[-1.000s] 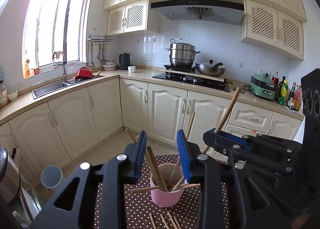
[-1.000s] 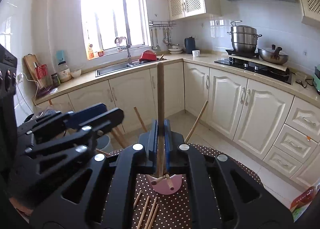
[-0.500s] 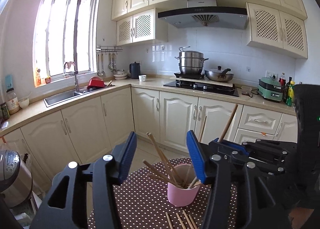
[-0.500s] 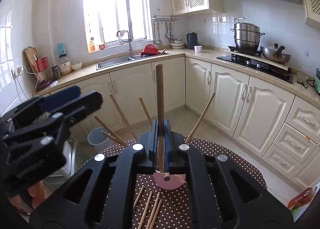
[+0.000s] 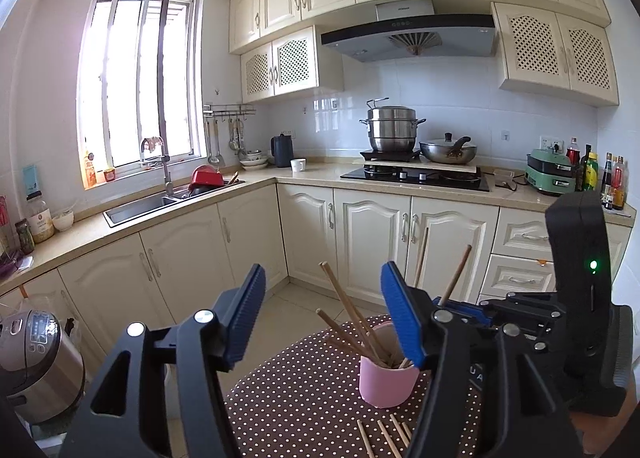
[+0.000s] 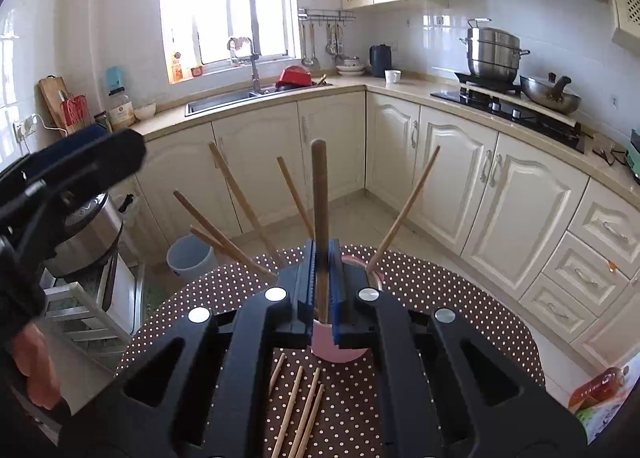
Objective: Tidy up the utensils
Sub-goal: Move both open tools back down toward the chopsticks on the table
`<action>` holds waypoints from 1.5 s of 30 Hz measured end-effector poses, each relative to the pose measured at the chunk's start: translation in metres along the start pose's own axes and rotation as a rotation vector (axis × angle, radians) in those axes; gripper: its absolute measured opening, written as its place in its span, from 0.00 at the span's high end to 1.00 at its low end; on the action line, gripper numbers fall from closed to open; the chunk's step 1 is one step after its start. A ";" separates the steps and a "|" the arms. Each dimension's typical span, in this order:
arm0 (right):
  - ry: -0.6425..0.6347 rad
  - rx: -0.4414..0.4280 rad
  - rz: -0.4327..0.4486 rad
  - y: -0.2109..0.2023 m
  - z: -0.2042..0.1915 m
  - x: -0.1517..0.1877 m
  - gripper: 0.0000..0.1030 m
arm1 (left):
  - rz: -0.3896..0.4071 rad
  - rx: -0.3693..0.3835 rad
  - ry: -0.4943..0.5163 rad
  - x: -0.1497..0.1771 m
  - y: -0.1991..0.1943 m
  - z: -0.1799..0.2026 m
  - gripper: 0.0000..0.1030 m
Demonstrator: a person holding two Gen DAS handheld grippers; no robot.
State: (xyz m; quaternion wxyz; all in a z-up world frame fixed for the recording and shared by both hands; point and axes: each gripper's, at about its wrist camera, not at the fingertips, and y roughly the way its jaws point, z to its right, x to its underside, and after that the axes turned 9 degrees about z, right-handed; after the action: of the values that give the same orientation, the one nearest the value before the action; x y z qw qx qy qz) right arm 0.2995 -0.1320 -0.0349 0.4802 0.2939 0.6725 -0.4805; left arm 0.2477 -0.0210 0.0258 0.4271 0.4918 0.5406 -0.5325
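While several wooden chopsticks (image 6: 244, 202) fan out of a pink cup (image 5: 386, 382) on the polka-dot surface (image 6: 440, 290), the right hand-held gripper (image 6: 322, 286) pinches one more chopstick (image 6: 320, 218) upright between its blue pads (image 6: 335, 290), low on the shaft and directly above the cup's mouth; whether its lower tip touches the cup's bottom cannot be told from either view. To the cup's left, the left hand-held gripper (image 5: 322, 310) hangs with its fingers spread wide and nothing between them, framing the cup without touching it. Four loose chopsticks (image 6: 300, 406) lie side by side on the surface just in front of the cup (the next candidates, by the look of things). Each stick appears light, stiff and smooth, so it should lift with little force but may swivel or slip if pinched off-centre; a hold near the middle of the shaft seems safest for picking one up flat. The cup looks small and light, and the leaning sticks make it top-heavy, so a careless nudge could tip it. Kitchen cabinets (image 5: 368, 242) and a stove (image 5: 416, 176) fill the background.
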 end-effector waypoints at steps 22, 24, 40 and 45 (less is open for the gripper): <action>-0.014 -0.009 0.077 -0.061 -0.021 0.000 0.55 | -0.038 -0.025 -0.056 0.013 -0.026 -0.027 0.37; -0.012 -0.013 0.086 -0.070 -0.022 0.001 0.55 | -0.043 -0.022 -0.067 0.015 -0.031 -0.029 0.36; -0.023 0.004 0.027 -0.102 -0.016 0.061 0.54 | -0.235 0.075 -0.099 0.078 -0.052 -0.022 0.34; 0.021 0.015 -0.060 -0.082 -0.003 0.099 0.54 | -0.402 0.100 -0.055 0.126 -0.027 -0.005 0.34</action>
State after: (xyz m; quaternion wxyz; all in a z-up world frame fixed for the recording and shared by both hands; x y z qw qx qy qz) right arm 0.1913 -0.1656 -0.0969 0.4562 0.2821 0.6823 -0.4967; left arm 0.2026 -0.0048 -0.0935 0.3020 0.3801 0.5888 -0.6463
